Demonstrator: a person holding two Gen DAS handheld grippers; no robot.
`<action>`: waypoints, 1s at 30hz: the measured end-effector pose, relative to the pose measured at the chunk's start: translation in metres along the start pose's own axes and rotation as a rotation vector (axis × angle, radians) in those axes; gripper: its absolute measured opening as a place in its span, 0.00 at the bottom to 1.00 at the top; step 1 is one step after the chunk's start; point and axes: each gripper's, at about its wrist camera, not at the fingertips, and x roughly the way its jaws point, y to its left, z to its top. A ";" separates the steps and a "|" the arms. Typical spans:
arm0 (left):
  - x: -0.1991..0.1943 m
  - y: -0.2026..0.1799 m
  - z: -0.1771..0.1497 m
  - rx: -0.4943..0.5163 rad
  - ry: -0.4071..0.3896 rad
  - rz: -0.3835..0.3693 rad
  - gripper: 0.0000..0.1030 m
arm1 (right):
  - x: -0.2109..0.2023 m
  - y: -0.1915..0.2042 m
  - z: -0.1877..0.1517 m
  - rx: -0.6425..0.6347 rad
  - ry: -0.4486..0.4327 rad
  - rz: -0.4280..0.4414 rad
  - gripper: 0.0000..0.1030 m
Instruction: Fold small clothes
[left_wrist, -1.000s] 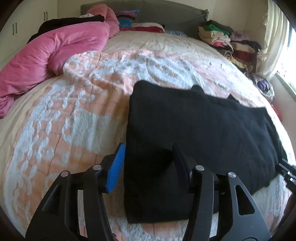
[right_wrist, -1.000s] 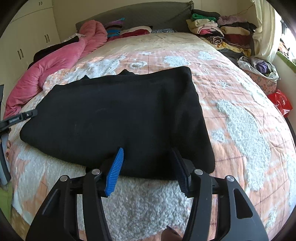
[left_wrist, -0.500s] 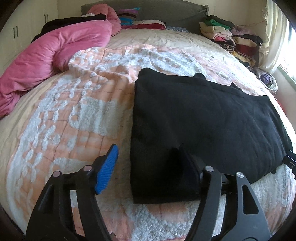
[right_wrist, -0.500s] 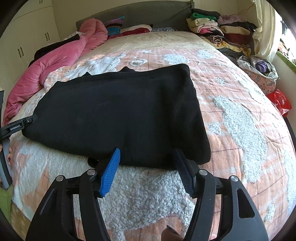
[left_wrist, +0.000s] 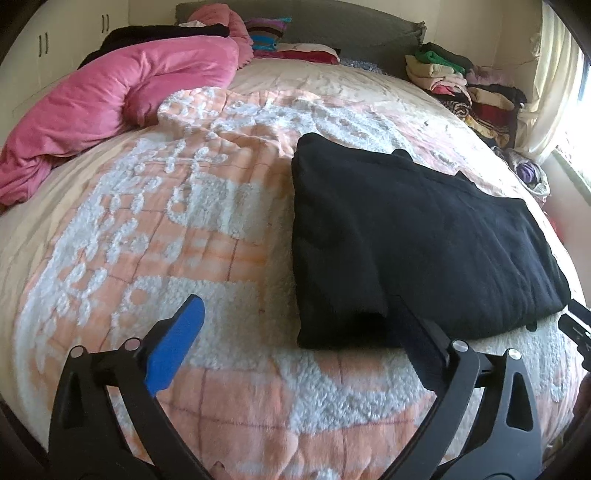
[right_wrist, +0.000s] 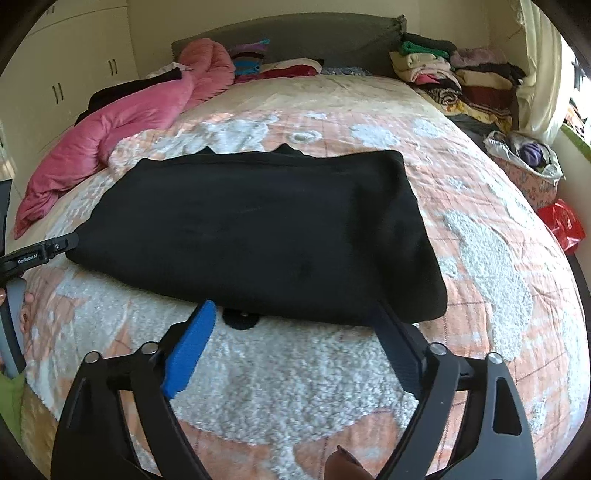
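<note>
Both grippers just released black garment (left_wrist: 413, 243), pulled back off its near edge. Left gripper (left_wrist: 295, 332), right gripper (right_wrist: 295, 332): fingers opening wide, nothing between. Fold laid flat on bed (left_wrist: 184, 229); next fold pending.

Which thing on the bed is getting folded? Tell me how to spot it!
Start at the big bed with the peach-and-white fluffy blanket. Near its front edge, in the middle, lies the flat, folded black fleece garment, a wide rectangle. It is the only dark thing lying smooth and alone; the rumpled pink duvet sits along one side, and the stacked colourful clothes are in the far corner.
</note>
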 end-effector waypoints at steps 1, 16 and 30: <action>-0.002 -0.001 -0.001 0.004 0.000 0.004 0.91 | -0.001 0.002 0.001 -0.003 -0.005 0.001 0.88; -0.024 0.022 -0.009 -0.072 -0.032 0.012 0.91 | -0.010 0.057 0.015 -0.123 -0.056 0.066 0.95; -0.032 0.048 -0.008 -0.119 -0.060 0.090 0.91 | 0.004 0.124 0.026 -0.264 -0.068 0.121 0.96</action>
